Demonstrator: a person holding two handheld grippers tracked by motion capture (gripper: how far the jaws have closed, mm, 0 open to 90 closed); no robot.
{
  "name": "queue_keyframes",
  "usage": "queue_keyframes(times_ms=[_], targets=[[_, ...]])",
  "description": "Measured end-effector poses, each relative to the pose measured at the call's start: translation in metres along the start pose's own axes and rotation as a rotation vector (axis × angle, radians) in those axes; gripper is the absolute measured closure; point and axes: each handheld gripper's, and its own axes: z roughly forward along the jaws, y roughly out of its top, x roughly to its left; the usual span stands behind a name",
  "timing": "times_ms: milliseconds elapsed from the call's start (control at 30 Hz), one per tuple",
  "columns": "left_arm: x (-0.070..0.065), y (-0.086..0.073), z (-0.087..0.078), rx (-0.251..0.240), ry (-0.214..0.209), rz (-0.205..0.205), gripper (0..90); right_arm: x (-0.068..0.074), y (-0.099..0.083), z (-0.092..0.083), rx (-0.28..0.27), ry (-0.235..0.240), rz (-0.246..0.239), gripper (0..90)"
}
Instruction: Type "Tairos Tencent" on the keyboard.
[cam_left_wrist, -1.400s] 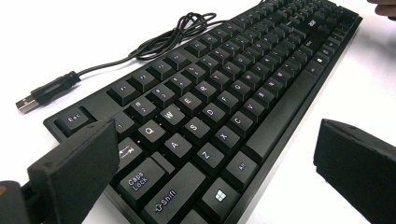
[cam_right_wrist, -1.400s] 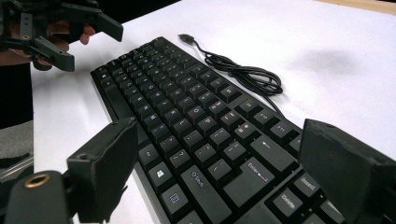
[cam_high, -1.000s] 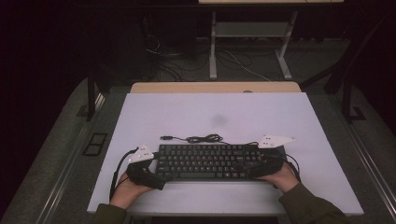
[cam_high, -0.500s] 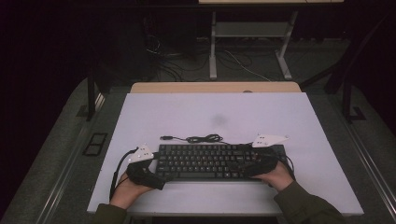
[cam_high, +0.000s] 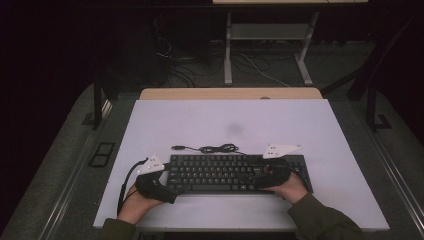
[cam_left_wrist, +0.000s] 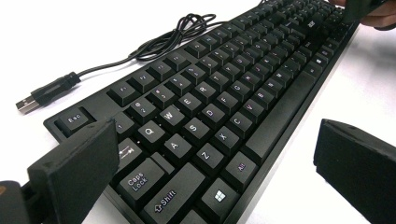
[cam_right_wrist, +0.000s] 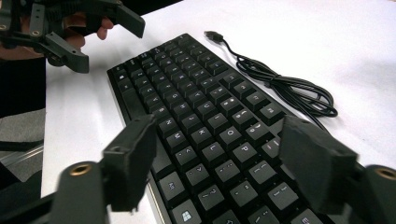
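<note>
The white table (cam_high: 310, 125) is taking up most of the high view, and the black keyboard (cam_high: 235, 172) is lying on its near half, long side toward the person, close to the front edge. Its cable (cam_high: 212, 148) is resting in a loose coil on the table just behind the keyboard, with the plug pointing to the left.

From above, the left gripper (cam_high: 165, 187) is sitting at the left end of the keyboard and the right gripper (cam_high: 260, 175) is over the right part of the keys, but there the jaws are too dark to read.

The left gripper view is giving what the high view is hiding: the left gripper (cam_left_wrist: 219, 168) is holding its jaws wide apart, one over the key row at the far edge of the keyboard (cam_left_wrist: 219, 107), the other beside the near edge above the table. The pads are not pressing on anything. The plug and the cable (cam_left_wrist: 154, 42) are also sharp here.

In the right gripper view, the right gripper (cam_right_wrist: 219, 158) is straddling the right end of the keyboard (cam_right_wrist: 201, 102). Its jaws have just been closing, yet they are standing fairly wide, with the keys between them and no pad clamping the edges. The left gripper (cam_right_wrist: 107, 37) is showing far off at the other end.
</note>
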Motion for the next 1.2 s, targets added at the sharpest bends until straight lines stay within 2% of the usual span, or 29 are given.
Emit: queue_keyframes(times_ms=[233, 633, 867, 1200], targets=[[0.000, 0.000, 0.001, 0.003, -0.001, 0.003, 0.0, 0.000, 0.000, 0.000, 0.007, 0.008, -0.004, 45.9], [-0.001, 0.000, 0.000, -0.003, 0.000, 0.004, 0.0, -0.003, -0.002, -0.002, 0.040, 0.014, -0.024, 88.3], [-0.001, 0.001, 0.001, -0.002, -0.003, 0.004, 0.0, -0.004, -0.005, -0.001, 0.080, 0.033, -0.026, 89.4], [-0.001, 0.001, 0.001, -0.002, -0.003, 0.006, 0.0, -0.007, -0.010, -0.001, 0.147, 0.018, -0.037, 89.4]])
